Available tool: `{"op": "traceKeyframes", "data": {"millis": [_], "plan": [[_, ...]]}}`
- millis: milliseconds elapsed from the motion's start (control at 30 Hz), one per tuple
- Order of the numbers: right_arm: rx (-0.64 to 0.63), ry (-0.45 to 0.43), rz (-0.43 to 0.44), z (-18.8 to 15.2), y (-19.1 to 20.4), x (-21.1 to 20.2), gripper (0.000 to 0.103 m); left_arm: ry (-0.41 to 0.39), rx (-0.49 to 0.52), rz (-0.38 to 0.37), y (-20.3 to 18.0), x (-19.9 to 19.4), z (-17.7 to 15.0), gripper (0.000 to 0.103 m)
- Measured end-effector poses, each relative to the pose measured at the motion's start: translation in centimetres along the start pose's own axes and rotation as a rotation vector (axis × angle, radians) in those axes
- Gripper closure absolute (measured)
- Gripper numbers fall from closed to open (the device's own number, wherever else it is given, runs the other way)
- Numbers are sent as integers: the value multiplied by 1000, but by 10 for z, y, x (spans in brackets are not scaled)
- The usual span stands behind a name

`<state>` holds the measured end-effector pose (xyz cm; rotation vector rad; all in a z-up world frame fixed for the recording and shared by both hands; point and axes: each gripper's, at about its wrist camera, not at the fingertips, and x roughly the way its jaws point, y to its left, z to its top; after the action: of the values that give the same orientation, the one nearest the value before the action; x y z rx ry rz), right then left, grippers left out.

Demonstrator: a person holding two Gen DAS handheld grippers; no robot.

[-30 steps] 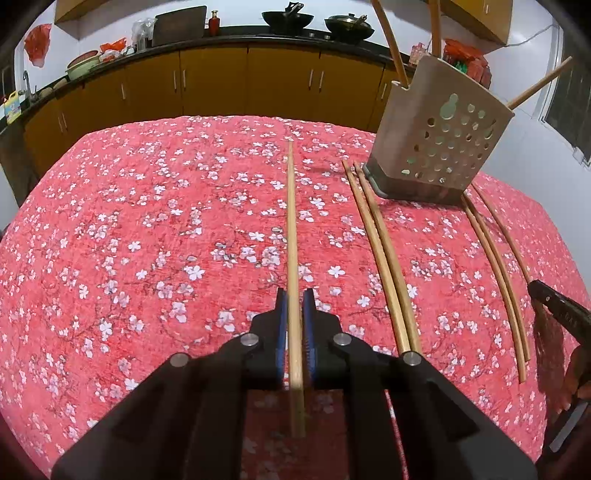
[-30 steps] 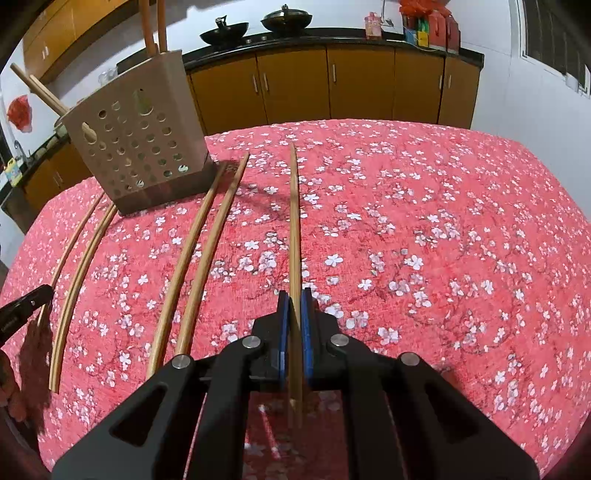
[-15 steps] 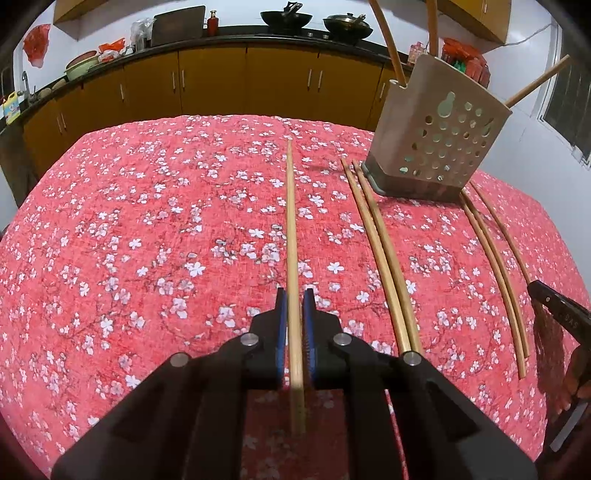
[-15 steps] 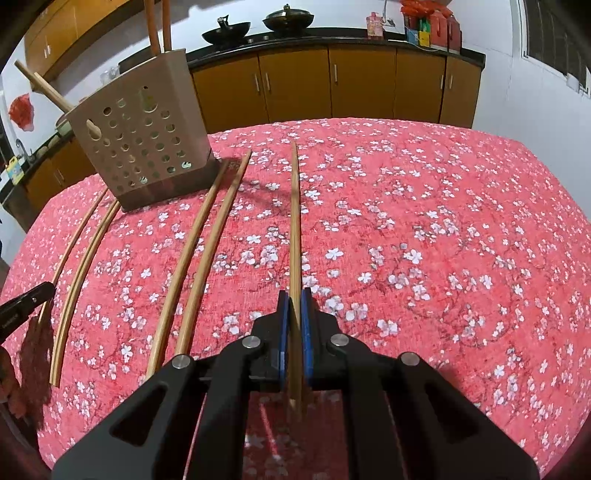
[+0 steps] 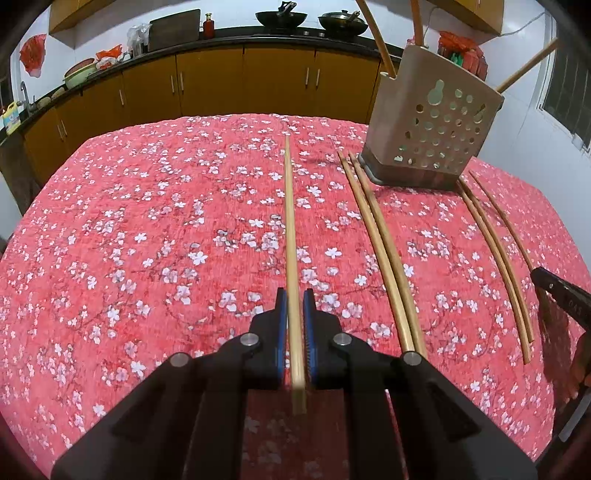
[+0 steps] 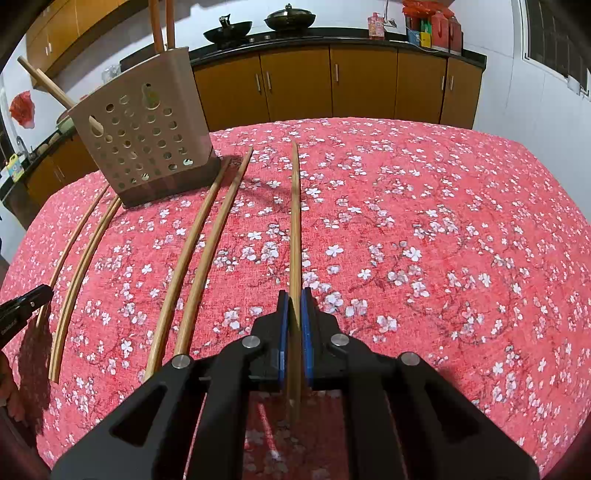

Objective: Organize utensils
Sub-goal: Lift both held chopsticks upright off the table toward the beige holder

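Red blossom-print cloth covers the surface (image 5: pixel 147 221). Left fingers (image 5: pixel 294 295) clench one smooth bamboo chopstick (image 5: pixel 290 221); right fingers (image 6: pixel 294 295) clench another (image 6: pixel 294 221). Perforated beige holder (image 5: pixel 432 122) unmoved; both grips unchanged.

A home kitchen: yellow cabinets (image 5: pixel 207 81), woks (image 6: pixel 228 31) on a dark counter (image 6: pixel 332 41).

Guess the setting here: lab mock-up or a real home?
Most likely a real home kitchen. Yellow-brown cabinets run under a dark counter with two woks on it, and a table with a red floral tablecloth holds a perforated utensil holder and loose chopsticks.
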<state>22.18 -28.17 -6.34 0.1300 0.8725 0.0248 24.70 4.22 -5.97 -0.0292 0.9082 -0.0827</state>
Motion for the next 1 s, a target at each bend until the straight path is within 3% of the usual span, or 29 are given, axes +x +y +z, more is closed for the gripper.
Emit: {"op": "traceKeyframes", "data": {"millis": [333, 467, 1000], "plan": [[24, 0, 22, 0, -4, -4, 95, 6, 37, 27, -7, 0, -2, 95], [31, -49, 34, 3, -6, -24, 95, 25, 15, 6, -1, -4, 5, 95], [60, -291, 63, 43, -15, -105, 96, -198, -4, -41, 7, -88, 54, 95]]}}
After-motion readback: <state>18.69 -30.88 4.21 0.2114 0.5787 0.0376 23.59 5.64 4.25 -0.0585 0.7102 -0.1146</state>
